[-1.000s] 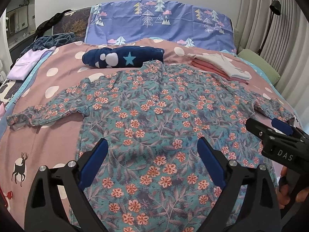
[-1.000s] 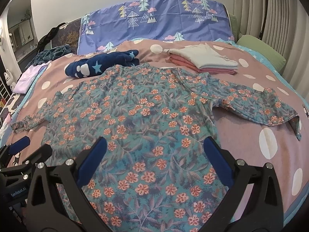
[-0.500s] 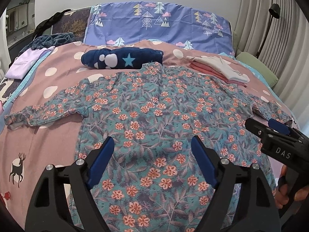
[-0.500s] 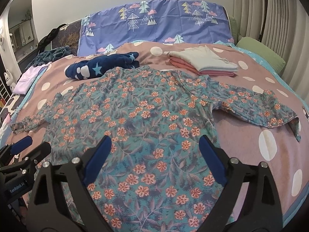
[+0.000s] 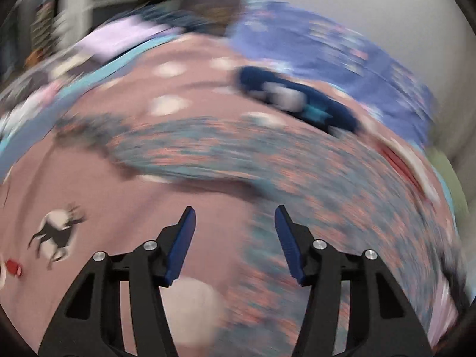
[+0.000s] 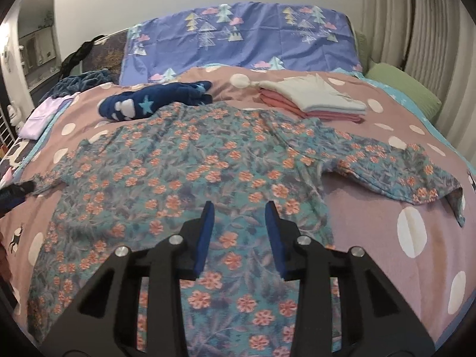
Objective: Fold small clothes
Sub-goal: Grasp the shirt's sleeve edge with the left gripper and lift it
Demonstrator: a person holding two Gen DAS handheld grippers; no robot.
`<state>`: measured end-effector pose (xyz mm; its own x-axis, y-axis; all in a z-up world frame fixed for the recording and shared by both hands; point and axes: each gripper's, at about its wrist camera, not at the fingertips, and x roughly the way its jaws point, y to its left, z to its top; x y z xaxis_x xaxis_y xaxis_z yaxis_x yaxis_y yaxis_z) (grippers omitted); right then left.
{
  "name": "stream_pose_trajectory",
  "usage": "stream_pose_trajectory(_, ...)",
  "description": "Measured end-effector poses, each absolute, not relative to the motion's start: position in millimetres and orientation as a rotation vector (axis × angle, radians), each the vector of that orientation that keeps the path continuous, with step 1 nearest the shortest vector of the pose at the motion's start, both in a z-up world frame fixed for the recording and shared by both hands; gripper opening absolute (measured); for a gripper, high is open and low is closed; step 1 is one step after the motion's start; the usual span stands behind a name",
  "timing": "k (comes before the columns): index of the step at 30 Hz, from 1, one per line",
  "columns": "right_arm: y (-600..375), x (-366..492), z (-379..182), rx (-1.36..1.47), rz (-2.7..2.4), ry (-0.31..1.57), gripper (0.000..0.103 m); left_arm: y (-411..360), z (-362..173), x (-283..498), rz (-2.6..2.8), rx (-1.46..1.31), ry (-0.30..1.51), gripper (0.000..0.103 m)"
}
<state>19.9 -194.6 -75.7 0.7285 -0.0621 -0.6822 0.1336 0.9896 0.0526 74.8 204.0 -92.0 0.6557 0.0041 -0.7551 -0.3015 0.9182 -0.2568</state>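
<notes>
A teal long-sleeved shirt with orange flowers lies flat on the bed, both sleeves spread out. My right gripper hovers over its lower middle, jaws open and empty. The left wrist view is heavily blurred; there my left gripper is open and empty above the pink bedcover beside the shirt's left side, below its left sleeve. The left gripper's dark tip shows at the left sleeve end in the right wrist view.
A folded navy star garment and a folded white-and-pink stack lie beyond the shirt. A blue tree-print pillow is at the head. A green cushion sits right; a lilac garment sits left.
My left gripper has swung fast to the left toward the left sleeve, blurring its view. Both grippers' jaws have narrowed but stay open. The shirt has not moved.
</notes>
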Motion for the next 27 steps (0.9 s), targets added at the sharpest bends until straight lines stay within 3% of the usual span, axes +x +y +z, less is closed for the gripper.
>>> stream_pose_trajectory(7,-205,24,-84,0.116,-0.135,0.769,0.042,362,-142,131,0.494,-0.713,0.914,0.065)
stream_pose_trajectory(12,-204,28,-86,0.082,-0.15,0.765,0.044,426,-167,150,0.612,-0.933,0.878,0.077)
stream_pose_trajectory(14,-206,31,-89,0.085,-0.155,0.773,0.044,441,-171,157,0.636,-0.953,0.847,0.077)
stream_pose_trajectory(15,-207,32,-90,0.085,-0.157,0.776,0.045,448,-172,159,0.665,-0.937,0.838,0.069)
stream_pose_trajectory(16,-207,34,-91,0.087,-0.159,0.781,0.045,452,-172,160,0.678,-0.923,0.827,0.045)
stream_pose_trajectory(17,-208,36,-93,0.087,-0.159,0.784,0.045,453,-171,162,0.668,-0.916,0.823,0.03)
stream_pose_trajectory(18,-208,37,-94,0.086,-0.16,0.785,0.045,454,-168,164,0.639,-0.916,0.822,0.006)
stream_pose_trajectory(23,-210,47,-98,0.079,-0.15,0.787,0.045,398,-108,180,0.395,-0.764,0.718,0.004)
stream_pose_trajectory(27,-218,55,-96,0.132,-0.127,0.786,0.045,286,-43,192,0.045,-0.567,0.662,0.004)
